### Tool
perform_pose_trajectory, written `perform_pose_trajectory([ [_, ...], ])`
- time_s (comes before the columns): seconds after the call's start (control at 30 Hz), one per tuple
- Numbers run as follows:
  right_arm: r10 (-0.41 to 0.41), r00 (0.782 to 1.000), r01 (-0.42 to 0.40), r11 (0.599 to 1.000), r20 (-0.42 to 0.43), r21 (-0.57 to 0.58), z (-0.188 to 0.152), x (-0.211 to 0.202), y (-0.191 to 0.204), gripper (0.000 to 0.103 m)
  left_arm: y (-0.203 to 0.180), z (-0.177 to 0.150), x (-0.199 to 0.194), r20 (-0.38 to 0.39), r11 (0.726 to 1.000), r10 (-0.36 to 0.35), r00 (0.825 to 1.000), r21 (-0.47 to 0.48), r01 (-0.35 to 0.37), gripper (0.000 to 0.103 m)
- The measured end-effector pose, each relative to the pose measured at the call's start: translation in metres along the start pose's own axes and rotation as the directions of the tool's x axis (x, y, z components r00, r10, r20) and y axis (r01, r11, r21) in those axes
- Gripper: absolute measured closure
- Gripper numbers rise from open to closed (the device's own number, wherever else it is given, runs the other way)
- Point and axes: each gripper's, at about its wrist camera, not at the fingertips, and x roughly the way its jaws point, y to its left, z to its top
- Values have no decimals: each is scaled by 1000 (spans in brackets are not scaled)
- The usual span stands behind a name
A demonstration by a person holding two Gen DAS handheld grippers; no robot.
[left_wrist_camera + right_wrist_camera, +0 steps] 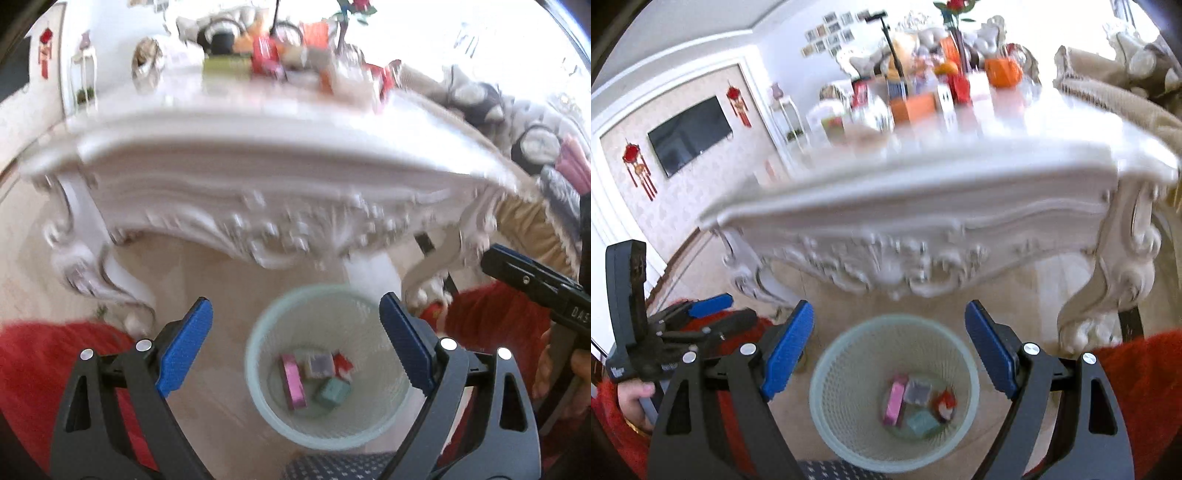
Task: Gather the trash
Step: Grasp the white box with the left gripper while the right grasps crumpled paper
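With both the left gripper (pixel 295 343) and right gripper (pixel 889 349) held spread and empty above the mesh bin (pixel 849 424), where several small boxes (pixel 916 402) already lie between the jaws, another piece is judged to be fetched next from the cluttered bench (pixel 1015 147) beyond.

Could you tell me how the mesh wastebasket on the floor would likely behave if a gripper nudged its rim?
The wastebasket looks like thin mesh plastic holding only a few small boxes, so it is probably light and would slide or tip easily. Its base appears narrower than its rim, which adds to the tipping risk.
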Motion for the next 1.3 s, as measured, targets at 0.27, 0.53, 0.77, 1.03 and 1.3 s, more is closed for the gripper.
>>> perform_pose_trajectory([
  [0.27, 19, 995, -9, 995, 102, -100, 85, 14, 20, 17, 19, 144, -14, 109, 1000, -21, 994, 21, 19, 14],
  [0.53, 74, 997, -68, 981, 24, -184, 152, 91, 30, 17, -12, 291, 56, 41, 990, -83, 996, 121, 77, 14],
  [0.77, 117, 992, -122, 976, -36, -181, 175, 123, 20, 17, -41, 336, 147, -49, 980, -57, 997, 185, 65, 14],
  [1.03, 101, 991, -115, 975, -83, -188, 183, 143, 19, 17, -52, 351, 200, -112, 982, -30, 993, 181, 50, 14],
  [1.3, 90, 990, -105, 986, -112, -129, 191, 158, 12, 35, -60, 351, 219, -154, 972, 23, 988, 234, 14, 46],
])
